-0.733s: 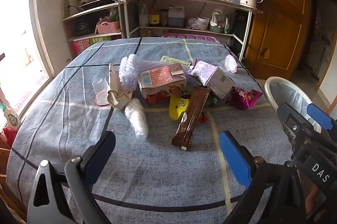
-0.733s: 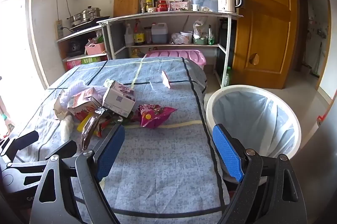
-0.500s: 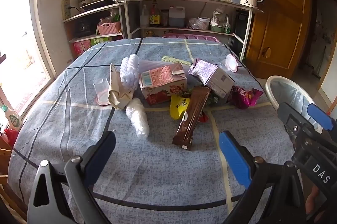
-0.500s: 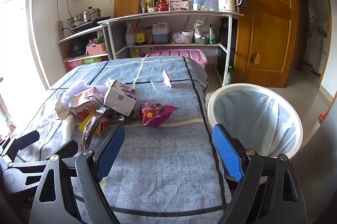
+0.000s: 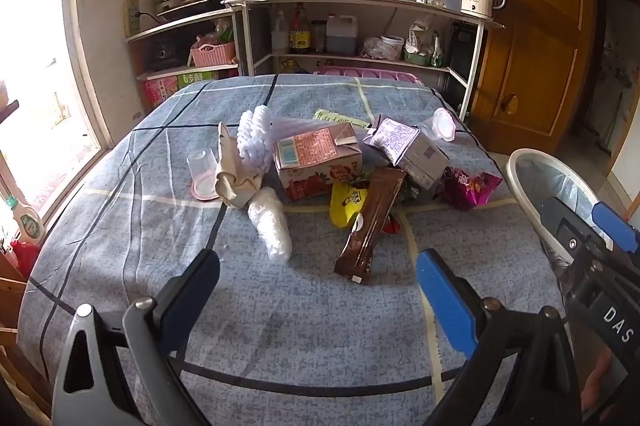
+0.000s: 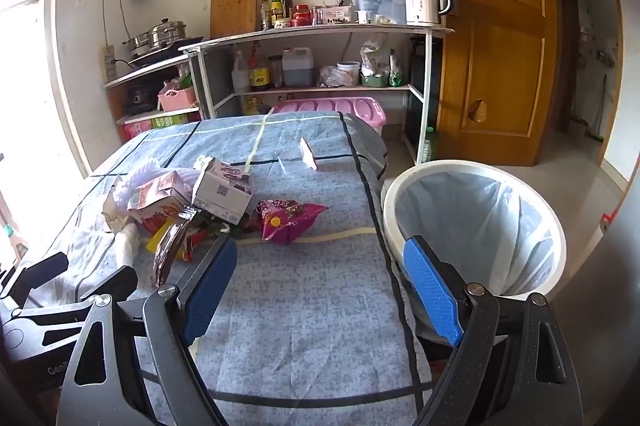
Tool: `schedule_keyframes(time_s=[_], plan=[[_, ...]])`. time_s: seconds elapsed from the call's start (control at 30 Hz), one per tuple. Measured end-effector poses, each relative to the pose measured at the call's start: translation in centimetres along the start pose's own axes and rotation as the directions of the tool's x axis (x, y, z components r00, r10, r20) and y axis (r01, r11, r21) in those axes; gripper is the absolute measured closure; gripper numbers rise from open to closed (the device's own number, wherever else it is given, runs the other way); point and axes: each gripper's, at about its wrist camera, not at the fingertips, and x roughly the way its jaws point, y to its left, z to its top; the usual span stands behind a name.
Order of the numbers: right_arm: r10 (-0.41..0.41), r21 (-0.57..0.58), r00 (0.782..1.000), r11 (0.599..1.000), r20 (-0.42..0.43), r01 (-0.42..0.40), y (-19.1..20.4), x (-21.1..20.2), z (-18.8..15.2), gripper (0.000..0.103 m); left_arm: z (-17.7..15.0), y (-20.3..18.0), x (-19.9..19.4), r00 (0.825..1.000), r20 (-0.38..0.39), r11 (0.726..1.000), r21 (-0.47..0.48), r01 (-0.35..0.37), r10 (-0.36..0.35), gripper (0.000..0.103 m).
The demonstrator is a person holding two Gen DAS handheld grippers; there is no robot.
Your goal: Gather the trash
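A kitchen corner holds the cloth-covered tabletop (image 5: 312, 310), trash heaped mid-table toward its right edge, the lined bin (image 6: 472, 222) just off that edge. Both our left gripper (image 5: 316, 290) and right gripper (image 6: 320, 282) hang wide open, empty. We judge the brown wrapper (image 5: 372, 222) nearest: pinch its near end. We count two cartons (image 5: 320, 157), one magenta packet (image 6: 286, 220), one bin.

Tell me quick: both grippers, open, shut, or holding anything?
Left gripper: open, holding nothing.
Right gripper: open, holding nothing.
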Motion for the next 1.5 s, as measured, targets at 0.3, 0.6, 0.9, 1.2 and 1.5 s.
schedule_keyframes(time_s=[0.3, 0.6, 0.9, 1.2, 1.5], plan=[[-0.014, 0.016, 1.000, 1.000, 0.003, 0.014, -0.49, 0.00, 0.03, 0.017, -0.05, 0.55, 0.42, 1.000, -0.005, 1.000, -0.013, -0.006, 0.006, 0.003], [-0.020, 0.019, 1.000, 1.000, -0.002, 0.020, -0.64, 0.11, -0.06, 0.017, -0.23, 0.77, 0.43, 1.000, -0.002, 1.000, -0.017, -0.008, 0.008, 0.003], [-0.025, 0.023, 1.000, 0.999, -0.003, 0.025, -0.82, 0.13, -0.09, 0.017, -0.16, 0.91, 0.43, 1.000, -0.002, 1.000, -0.018, -0.011, 0.011, 0.003], [-0.025, 0.024, 1.000, 0.999, -0.005, 0.026, -0.85, 0.14, -0.09, 0.017, -0.21, 0.94, 0.43, 1.000, -0.002, 1.000, -0.019, -0.011, 0.010, 0.003], [-0.026, 0.022, 1.000, 0.999, -0.007, 0.027, -0.92, 0.17, -0.12, 0.017, -0.26, 0.89, 0.41, 1.000, -0.003, 1.000, -0.020, -0.012, 0.012, 0.003]])
